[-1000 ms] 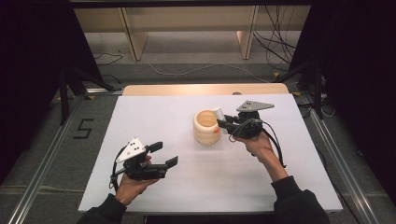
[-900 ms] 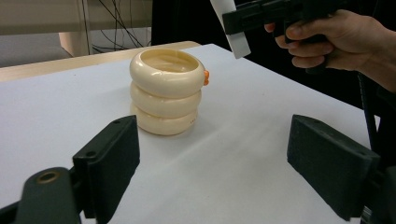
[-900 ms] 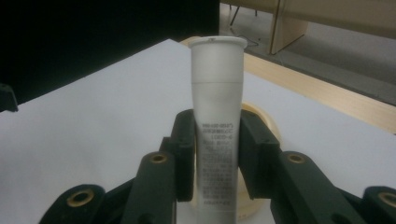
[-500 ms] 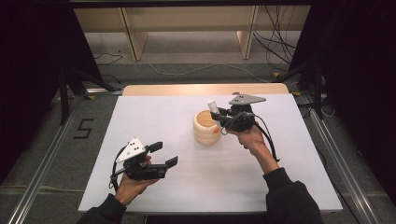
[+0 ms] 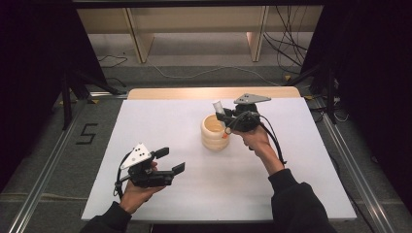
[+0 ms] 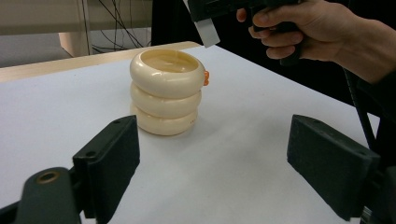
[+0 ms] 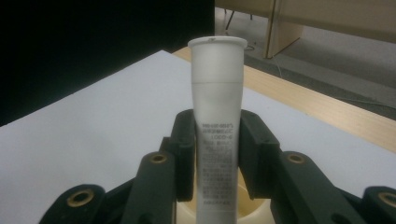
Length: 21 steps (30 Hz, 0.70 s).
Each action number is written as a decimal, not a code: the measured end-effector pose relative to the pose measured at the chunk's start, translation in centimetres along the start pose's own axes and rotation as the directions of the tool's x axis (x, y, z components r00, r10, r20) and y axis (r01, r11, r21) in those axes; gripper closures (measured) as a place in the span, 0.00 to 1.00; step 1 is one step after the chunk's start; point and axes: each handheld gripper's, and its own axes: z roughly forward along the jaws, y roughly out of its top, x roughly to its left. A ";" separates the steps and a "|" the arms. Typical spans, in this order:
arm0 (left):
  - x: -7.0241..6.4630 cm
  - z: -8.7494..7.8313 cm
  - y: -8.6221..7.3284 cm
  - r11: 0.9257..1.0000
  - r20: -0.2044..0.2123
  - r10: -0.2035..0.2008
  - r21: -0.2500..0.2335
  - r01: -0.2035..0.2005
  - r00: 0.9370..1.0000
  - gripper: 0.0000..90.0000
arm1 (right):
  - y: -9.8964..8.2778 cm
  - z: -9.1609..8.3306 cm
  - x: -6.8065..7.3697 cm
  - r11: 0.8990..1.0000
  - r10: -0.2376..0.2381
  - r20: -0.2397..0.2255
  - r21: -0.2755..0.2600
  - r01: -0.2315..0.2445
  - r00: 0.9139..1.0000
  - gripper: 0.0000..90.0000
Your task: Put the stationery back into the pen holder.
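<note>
A cream holder (image 5: 214,132) shaped like three stacked rings stands on the white table (image 5: 160,121), with a small orange knob on its side; it also stands ahead of the jaws in the left gripper view (image 6: 165,91). My right gripper (image 5: 224,112) hovers over the holder's far right rim, shut on a white tube (image 7: 217,126) with small printed text. The tube (image 5: 218,107) stands cap-up between the pads, its lower end over the holder's mouth (image 7: 254,210). My left gripper (image 5: 170,160) rests near the table's front left, open, nothing between its jaws.
A wooden strip (image 5: 209,92) edges the table's far side. Pale shelving (image 5: 194,29) and loose cables (image 5: 286,48) lie on the floor beyond. A metal rail (image 5: 43,170) runs along the left side.
My right gripper has carried the white tube a little farther from the person and slightly up, over the holder. The left gripper has stayed still.
</note>
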 end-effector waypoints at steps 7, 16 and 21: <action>0.0 0.0 0.0 1.000 -0.001 0.000 0.000 0.000 1.000 0.18 | 0.0 1.0 -0.2 1.000 0.005 0.017 0.016 -0.005 1.000 0.78; 0.0 0.0 0.0 1.000 0.000 -0.004 -0.002 0.004 1.000 0.18 | -0.4 2.6 -0.3 0.999 0.013 0.028 0.045 -0.015 1.000 0.78; 0.0 0.0 0.0 1.000 -0.001 -0.003 -0.003 0.003 1.000 0.18 | -0.6 3.2 -0.3 0.998 0.014 0.029 0.059 -0.016 0.999 0.78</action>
